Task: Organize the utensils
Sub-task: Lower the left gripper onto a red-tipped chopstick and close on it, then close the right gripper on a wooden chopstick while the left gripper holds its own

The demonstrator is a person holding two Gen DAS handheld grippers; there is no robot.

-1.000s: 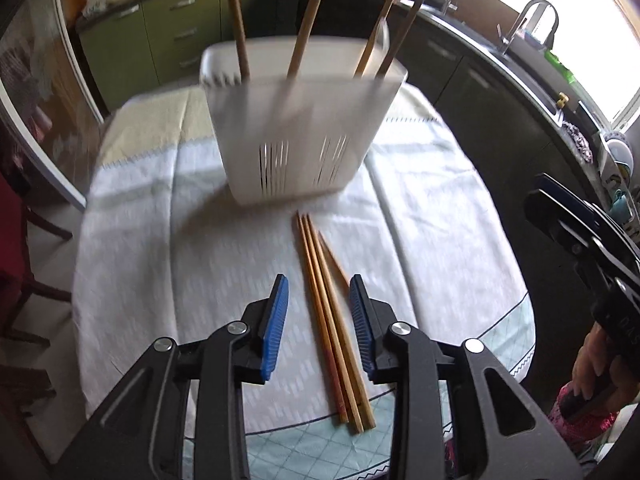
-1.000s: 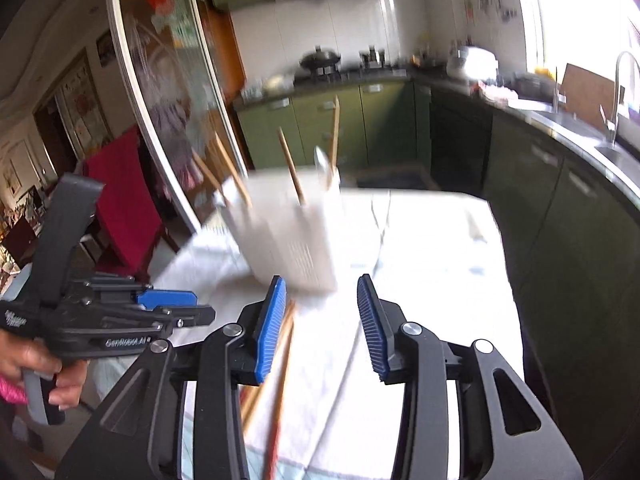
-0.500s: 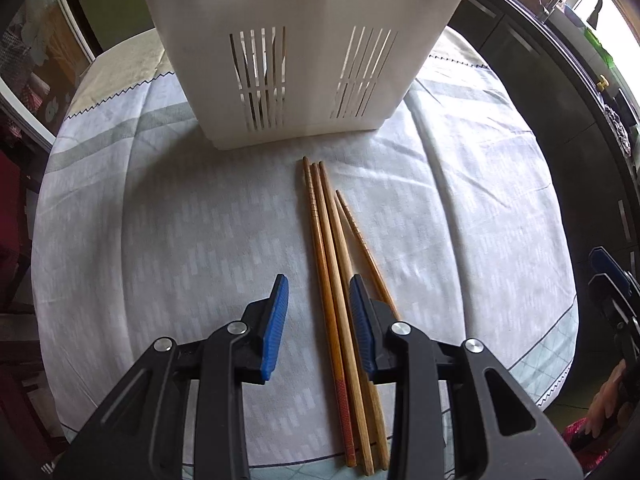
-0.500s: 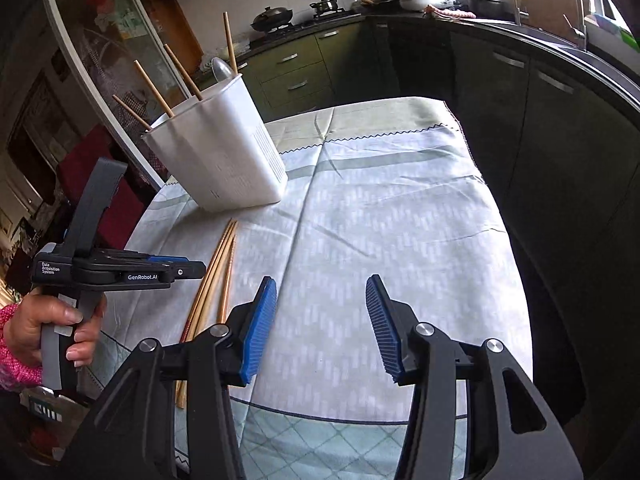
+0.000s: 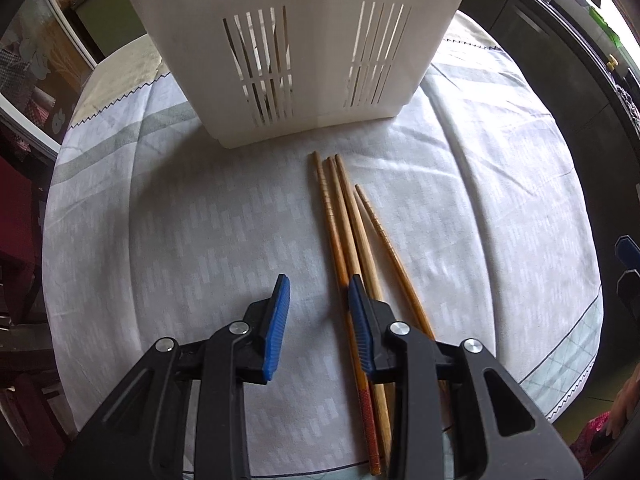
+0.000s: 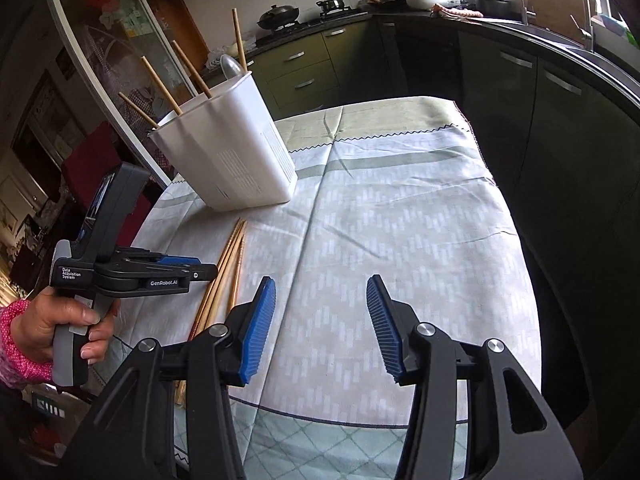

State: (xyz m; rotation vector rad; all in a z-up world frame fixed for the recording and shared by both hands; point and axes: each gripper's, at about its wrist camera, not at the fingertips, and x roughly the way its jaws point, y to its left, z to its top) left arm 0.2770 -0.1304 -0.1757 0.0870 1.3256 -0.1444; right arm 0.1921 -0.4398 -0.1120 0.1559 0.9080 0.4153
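Several wooden chopsticks point(image 5: 352, 240) lie side by side on the tablecloth, in front of a white slotted utensil holder point(image 5: 304, 48). My left gripper point(image 5: 318, 300) is open and low over the cloth, its right finger resting over the chopsticks' near half. In the right wrist view the holder point(image 6: 232, 160) stands at the table's far left with several chopsticks and a spoon upright in it; the loose chopsticks point(image 6: 228, 268) lie in front of it. My right gripper point(image 6: 320, 304) is open and empty above the table's near edge. The left gripper point(image 6: 208, 272) shows there at the left.
The table point(image 6: 400, 220) has a pale patterned cloth. Dark kitchen cabinets point(image 6: 560, 92) curve along the right and back. A red chair point(image 6: 92, 168) and a glass door stand at the left.
My left gripper has moved forward and down toward the chopsticks, which now reach under its right finger. My right gripper swung to look down over the table and has opened wider.
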